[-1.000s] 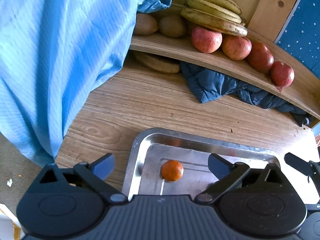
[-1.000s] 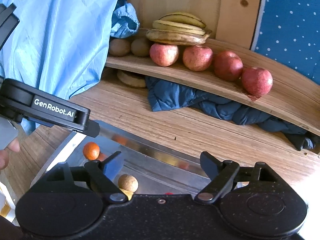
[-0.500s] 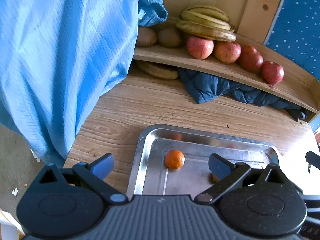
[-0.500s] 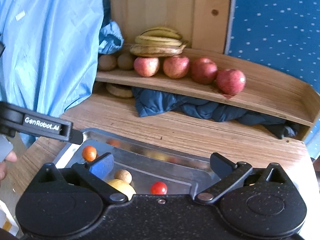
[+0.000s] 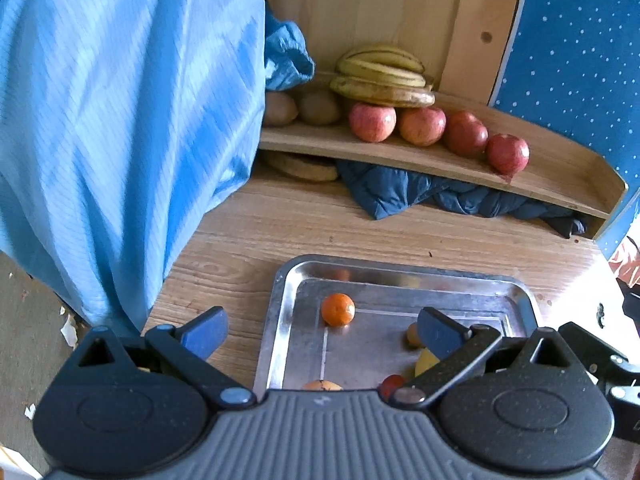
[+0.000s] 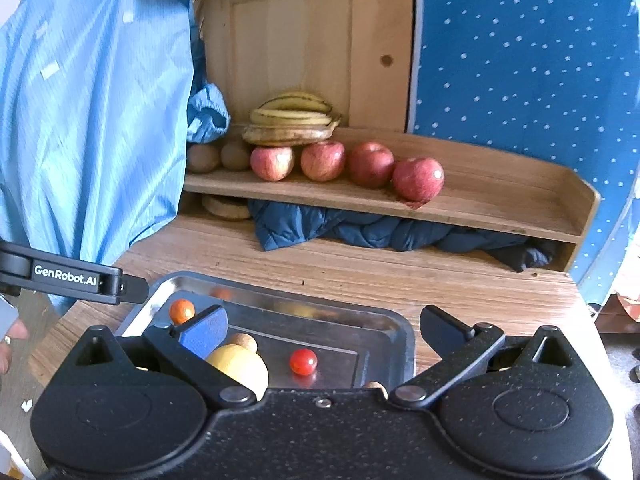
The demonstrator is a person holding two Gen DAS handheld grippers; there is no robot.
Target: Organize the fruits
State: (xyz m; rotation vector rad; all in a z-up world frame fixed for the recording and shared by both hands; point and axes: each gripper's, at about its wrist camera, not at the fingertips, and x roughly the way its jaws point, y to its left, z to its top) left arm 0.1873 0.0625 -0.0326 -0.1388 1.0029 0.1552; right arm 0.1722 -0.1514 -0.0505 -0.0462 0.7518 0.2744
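A steel tray [image 5: 280, 320] [image 6: 400, 332] on the wooden table holds a small orange [image 5: 338, 309] [image 6: 181, 310], a yellow fruit [image 6: 240, 364], a red cherry tomato [image 6: 303, 361] and a small tan fruit [image 6: 242, 341]. On the wooden shelf [image 5: 400, 156] [image 6: 480, 200] behind lie several red apples [image 5: 372, 122] [image 6: 418, 179], bananas [image 5: 380, 76] [image 6: 294, 120] and kiwis [image 5: 320, 110] [image 6: 204, 158]. My left gripper [image 5: 320, 328] is open and empty above the tray's near left. My right gripper [image 6: 324, 326] is open and empty above the tray's near side.
A light blue garment [image 5: 120, 120] [image 6: 92, 120] hangs at the left. A dark blue cloth [image 5: 400, 192] [image 6: 360, 232] and a round wooden disc [image 5: 304, 168] lie under the shelf. A dotted blue cloth [image 6: 520, 60] covers the right wall. The table edge and floor [image 5: 24, 320] are at the left.
Both grippers have pulled back and risen from the tray and shelf; more of the tray and its fruit shows now. Both stay open and empty.
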